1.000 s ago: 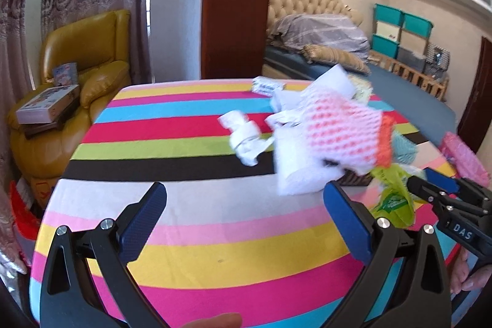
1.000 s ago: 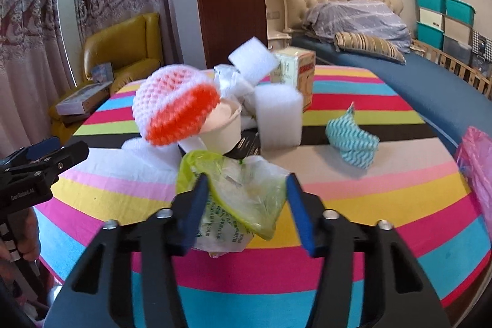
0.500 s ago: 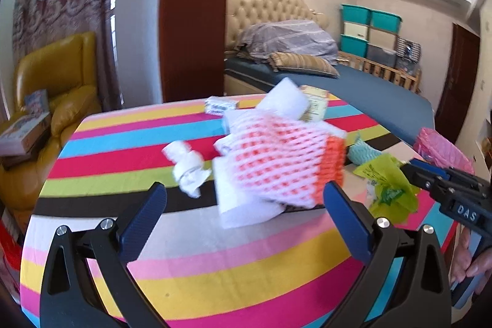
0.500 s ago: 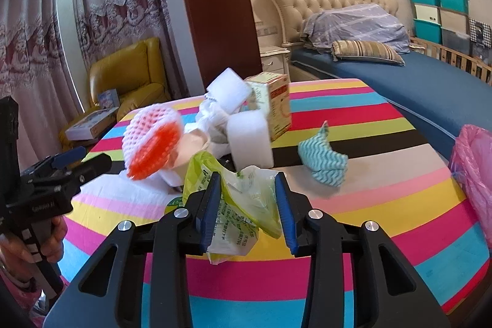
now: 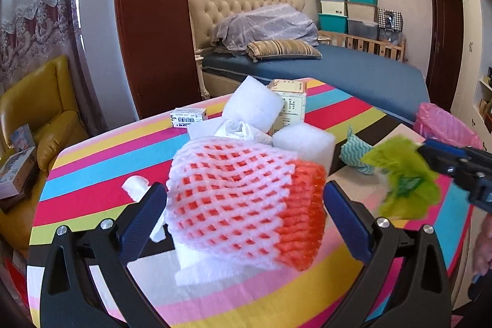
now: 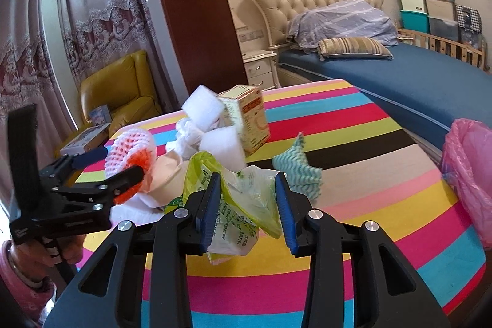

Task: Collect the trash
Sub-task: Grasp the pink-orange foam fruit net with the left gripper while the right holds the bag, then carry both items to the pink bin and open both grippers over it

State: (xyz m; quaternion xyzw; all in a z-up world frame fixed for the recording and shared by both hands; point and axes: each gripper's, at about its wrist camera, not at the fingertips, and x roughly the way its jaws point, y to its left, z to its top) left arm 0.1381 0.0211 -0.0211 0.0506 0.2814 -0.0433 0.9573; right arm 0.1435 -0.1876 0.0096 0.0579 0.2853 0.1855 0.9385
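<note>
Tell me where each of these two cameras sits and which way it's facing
Left wrist: on the left gripper, looking across the striped table toward the bed; its open fingers flank the foam net; the right gripper shows at right.
Right wrist: on the right gripper, facing the same way, shut on the green bag; the left gripper and a hand show at left.
Shared: foam net, green bag, pink bin bag.
</note>
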